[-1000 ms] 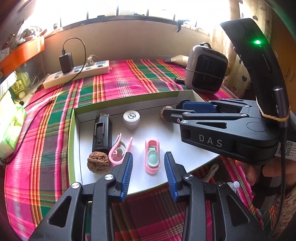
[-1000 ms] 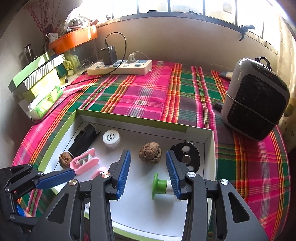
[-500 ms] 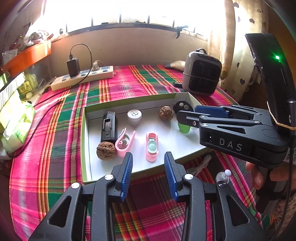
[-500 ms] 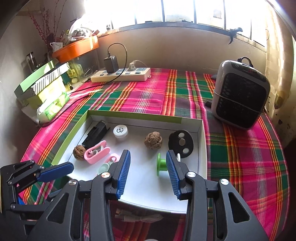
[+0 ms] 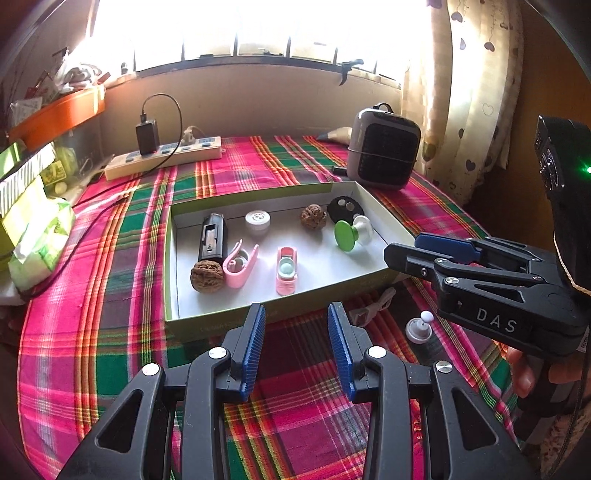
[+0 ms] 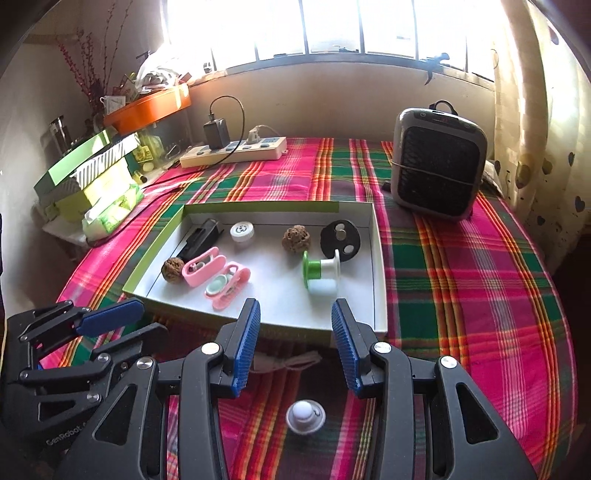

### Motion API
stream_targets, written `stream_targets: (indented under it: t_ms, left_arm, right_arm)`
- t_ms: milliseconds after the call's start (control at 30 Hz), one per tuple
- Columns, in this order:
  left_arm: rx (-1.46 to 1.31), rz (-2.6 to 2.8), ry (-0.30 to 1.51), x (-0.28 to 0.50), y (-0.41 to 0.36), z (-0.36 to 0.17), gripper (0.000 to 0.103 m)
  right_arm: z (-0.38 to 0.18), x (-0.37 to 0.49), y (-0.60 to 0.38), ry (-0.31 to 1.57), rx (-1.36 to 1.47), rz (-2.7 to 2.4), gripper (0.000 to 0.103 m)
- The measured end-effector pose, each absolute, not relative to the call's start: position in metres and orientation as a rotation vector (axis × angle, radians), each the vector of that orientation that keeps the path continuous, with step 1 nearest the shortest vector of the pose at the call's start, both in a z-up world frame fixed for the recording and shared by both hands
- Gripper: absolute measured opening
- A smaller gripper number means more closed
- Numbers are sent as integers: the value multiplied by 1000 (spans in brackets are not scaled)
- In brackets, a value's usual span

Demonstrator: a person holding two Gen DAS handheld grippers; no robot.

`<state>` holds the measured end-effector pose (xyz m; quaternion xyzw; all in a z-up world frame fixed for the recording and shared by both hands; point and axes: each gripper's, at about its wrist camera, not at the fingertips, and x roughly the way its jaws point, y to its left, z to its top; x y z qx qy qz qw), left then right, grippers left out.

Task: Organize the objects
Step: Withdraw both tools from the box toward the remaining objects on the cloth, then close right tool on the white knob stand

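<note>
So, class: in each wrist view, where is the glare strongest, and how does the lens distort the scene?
Left wrist view: the window is blown out white, and the tablecloth stripes bow outward. Right wrist view: the window glares too, the corners go dark, and the heater stays sharp.

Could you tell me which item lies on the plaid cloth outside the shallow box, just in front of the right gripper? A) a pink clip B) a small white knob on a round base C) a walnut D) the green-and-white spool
B: the small white knob sits on the plaid cloth near the right gripper, outside the shallow box.
</note>
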<state>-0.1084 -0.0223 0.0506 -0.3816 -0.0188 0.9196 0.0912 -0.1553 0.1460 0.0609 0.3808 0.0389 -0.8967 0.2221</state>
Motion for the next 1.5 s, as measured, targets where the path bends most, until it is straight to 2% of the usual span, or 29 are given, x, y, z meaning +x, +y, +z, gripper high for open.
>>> stream_targets:
  t_ms: [333, 700, 1167, 1233, 1300, 1500]
  left_arm:
    - [-1142, 2683, -56, -94, -17, 42, 34]
    - [-1177, 2651, -78, -92, -15, 30, 34]
    - [-1220, 2628, -78, -105, -14, 22, 34]
    - [-1220, 2616, -78, -107, -12, 21, 34]
    - [-1219, 2600, -72, -109, -9, 20, 34]
    - [-1197, 2572, -35, -117, 2, 21, 35]
  right_arm:
    - [46, -124, 169, 63, 1074, -2507, 44]
    - [18, -122, 167, 118, 1172, -2467, 47]
    - [13, -125, 159, 222, 1193, -2482, 47]
    - [13, -124, 160, 230, 1193, -2485, 44]
    - [13, -123, 160, 231, 1190, -2488, 35]
    - [13, -122, 165, 217, 1188, -2485, 26]
